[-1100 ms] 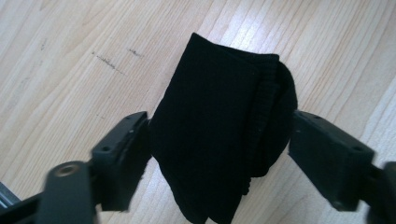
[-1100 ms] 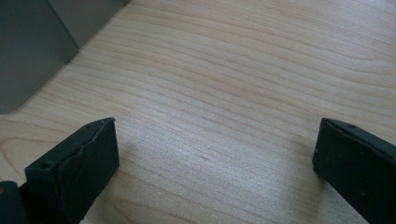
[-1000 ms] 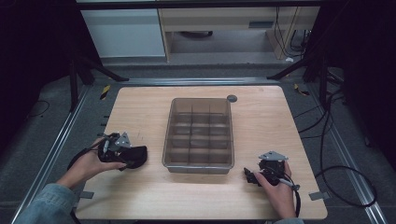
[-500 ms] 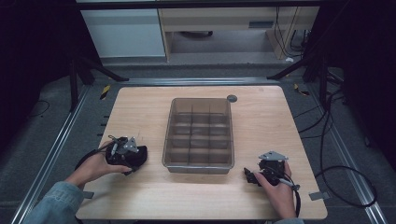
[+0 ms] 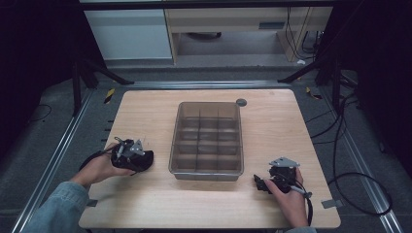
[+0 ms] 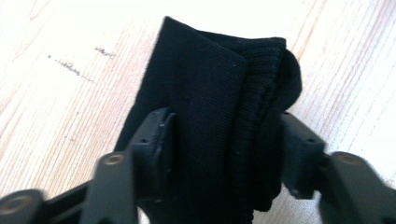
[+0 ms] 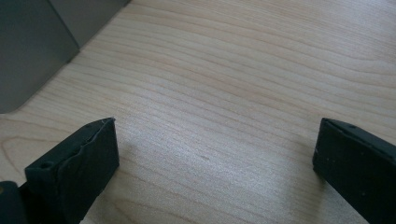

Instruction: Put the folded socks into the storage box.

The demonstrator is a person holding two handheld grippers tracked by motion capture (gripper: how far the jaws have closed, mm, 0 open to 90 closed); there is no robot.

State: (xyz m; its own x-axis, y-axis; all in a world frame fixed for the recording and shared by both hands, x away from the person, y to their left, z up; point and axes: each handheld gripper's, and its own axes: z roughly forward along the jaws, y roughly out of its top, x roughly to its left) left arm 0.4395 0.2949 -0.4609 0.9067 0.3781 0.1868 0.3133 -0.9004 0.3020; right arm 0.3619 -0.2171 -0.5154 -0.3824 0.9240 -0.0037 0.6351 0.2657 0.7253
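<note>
My left gripper (image 5: 141, 158) sits at the lower left of the high view, low over the wooden table (image 5: 291, 116), and its jaws have just been closing on a folded black sock (image 5: 145, 160). In the left gripper view that sock (image 6: 215, 116) runs up the middle of the frame from the bottom edge to near the top, folded lengthwise with a ribbed cuff along its right side. Both pads (image 6: 163, 140) press against the cloth, one on each flank, so the left gripper (image 6: 224, 144) is clamped on the sock, which lies against the light wood.

My right gripper (image 5: 260, 183) rests at the lower right of the high view, just off the near right corner of the clear divided bin (image 5: 206, 172). In the right gripper view its jaws stand wide apart at the lower left and lower right of the frame, with bare wood grain between them; the right gripper (image 7: 215, 149) holds nothing. The grey wall of the bin (image 7: 32, 42) fills the upper left corner there.

The bin stands in the middle of the table, between my two hands, the sock just to its left.
</note>
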